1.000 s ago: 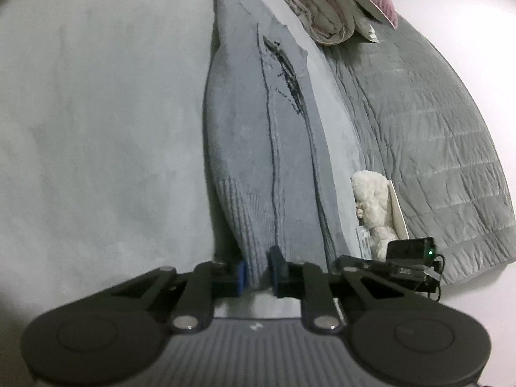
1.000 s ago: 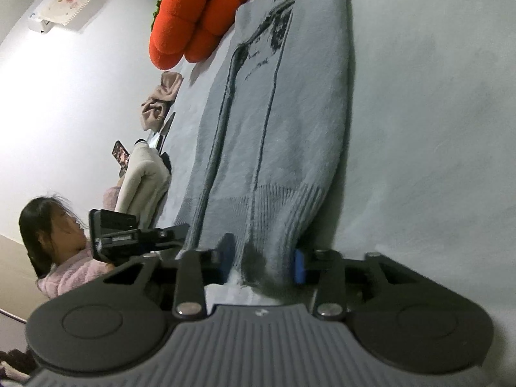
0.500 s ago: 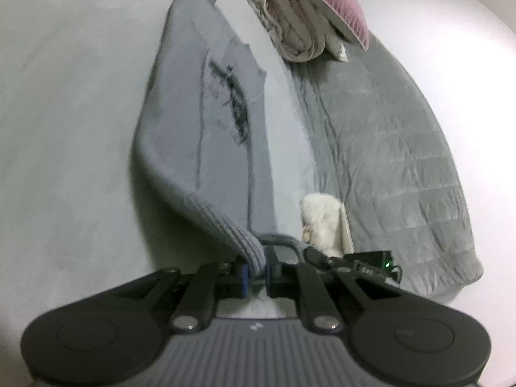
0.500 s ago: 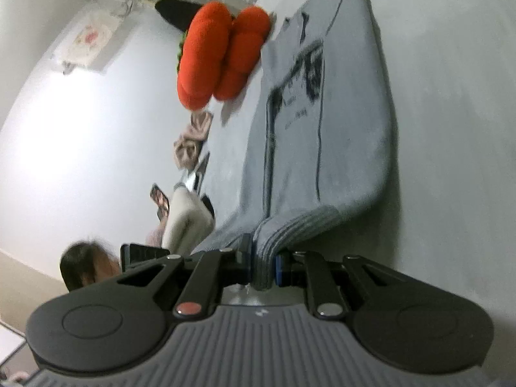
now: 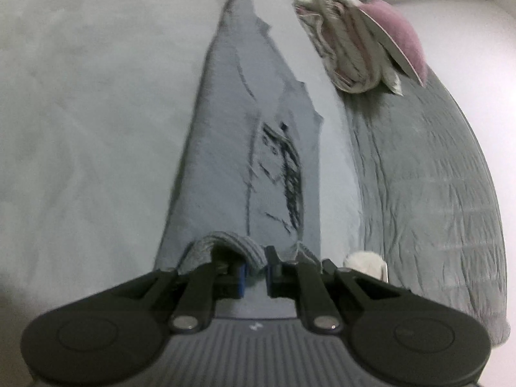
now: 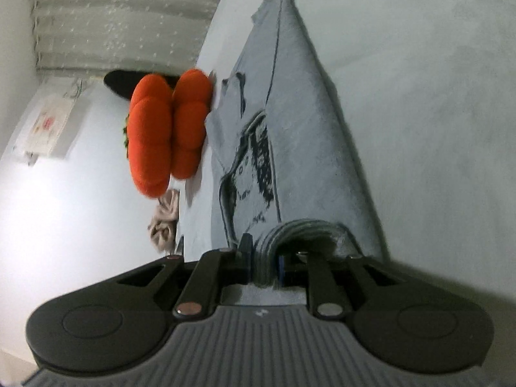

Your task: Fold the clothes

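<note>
A grey knit sweater with a dark print lies lengthwise on a pale bed sheet. My left gripper is shut on its ribbed hem, which is lifted and curled over the sweater's body. The sweater also shows in the right wrist view. My right gripper is shut on the other corner of the same ribbed hem, also lifted and folded over. The far end of the sweater reaches toward the top of both views.
A grey quilt lies to the right, with a bundled blanket and pink pillow beyond it. A white plush toy sits by the quilt. An orange pumpkin cushion and a beige cloth lie by the wall.
Both grippers closed on the ribbed hem, lifted it off the sheet and carried it forward over the sweater's body. The views have tilted up toward the far end.
</note>
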The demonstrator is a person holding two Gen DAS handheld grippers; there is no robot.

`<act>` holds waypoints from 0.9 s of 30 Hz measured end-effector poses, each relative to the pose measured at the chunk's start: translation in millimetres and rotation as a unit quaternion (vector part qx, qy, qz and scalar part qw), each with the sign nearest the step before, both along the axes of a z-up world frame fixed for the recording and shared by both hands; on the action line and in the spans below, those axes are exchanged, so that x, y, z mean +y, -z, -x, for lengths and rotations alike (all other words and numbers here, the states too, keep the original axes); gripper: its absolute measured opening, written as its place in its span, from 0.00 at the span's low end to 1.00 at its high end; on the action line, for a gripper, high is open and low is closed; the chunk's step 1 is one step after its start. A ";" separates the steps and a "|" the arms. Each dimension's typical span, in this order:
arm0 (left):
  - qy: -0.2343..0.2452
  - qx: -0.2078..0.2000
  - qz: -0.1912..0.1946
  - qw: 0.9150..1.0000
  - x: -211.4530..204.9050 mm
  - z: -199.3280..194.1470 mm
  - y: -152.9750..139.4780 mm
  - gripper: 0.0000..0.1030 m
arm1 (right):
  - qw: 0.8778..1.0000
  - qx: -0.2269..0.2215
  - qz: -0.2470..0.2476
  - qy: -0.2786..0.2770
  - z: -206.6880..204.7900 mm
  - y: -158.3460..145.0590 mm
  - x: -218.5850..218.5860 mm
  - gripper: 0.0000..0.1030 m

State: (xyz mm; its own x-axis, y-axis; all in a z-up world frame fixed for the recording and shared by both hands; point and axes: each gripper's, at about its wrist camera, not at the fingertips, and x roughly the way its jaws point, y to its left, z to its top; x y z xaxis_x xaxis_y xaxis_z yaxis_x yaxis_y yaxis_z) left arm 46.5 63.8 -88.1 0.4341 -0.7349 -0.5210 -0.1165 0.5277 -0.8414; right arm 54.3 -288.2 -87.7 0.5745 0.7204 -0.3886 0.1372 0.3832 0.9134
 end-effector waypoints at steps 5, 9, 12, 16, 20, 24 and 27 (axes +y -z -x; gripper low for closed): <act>-0.008 -0.002 0.018 1.000 -9.0 -8.4 0.5 0.34 | 1.000 -0.014 0.002 0.011 1.1 -3.1 3.0 0.30; -0.011 -0.010 0.018 1.000 -10.6 -11.9 -5.9 0.46 | 0.999 -0.035 0.005 0.015 3.2 -8.5 4.3 0.42; -0.017 -0.015 0.008 1.000 -7.8 -14.1 -10.6 0.51 | 0.998 -0.065 0.015 0.022 5.0 -16.0 6.1 0.49; -0.032 -0.040 -0.014 0.999 1.6 -12.1 -15.3 0.56 | 0.994 -0.098 0.043 0.037 5.6 -26.3 7.3 0.52; -0.035 -0.050 -0.026 0.998 2.6 -12.3 -15.0 0.57 | 0.989 -0.116 0.079 0.055 1.6 -31.9 13.7 0.52; -0.033 -0.063 -0.045 0.996 0.0 -11.2 -16.7 0.57 | 0.985 -0.121 0.102 0.069 -2.4 -32.5 21.0 0.52; -0.033 -0.075 -0.066 0.994 -3.5 -9.2 -20.2 0.57 | 0.979 -0.134 0.136 0.076 -1.9 -35.9 24.3 0.52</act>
State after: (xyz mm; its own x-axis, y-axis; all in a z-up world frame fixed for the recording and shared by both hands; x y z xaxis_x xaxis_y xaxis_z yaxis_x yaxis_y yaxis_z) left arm 55.7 60.4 -67.9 0.5594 -0.6321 -0.5362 -0.0320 0.6300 -0.7760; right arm 56.2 -263.8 -51.8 0.7748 0.5089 -0.3751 -0.0185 0.6112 0.7912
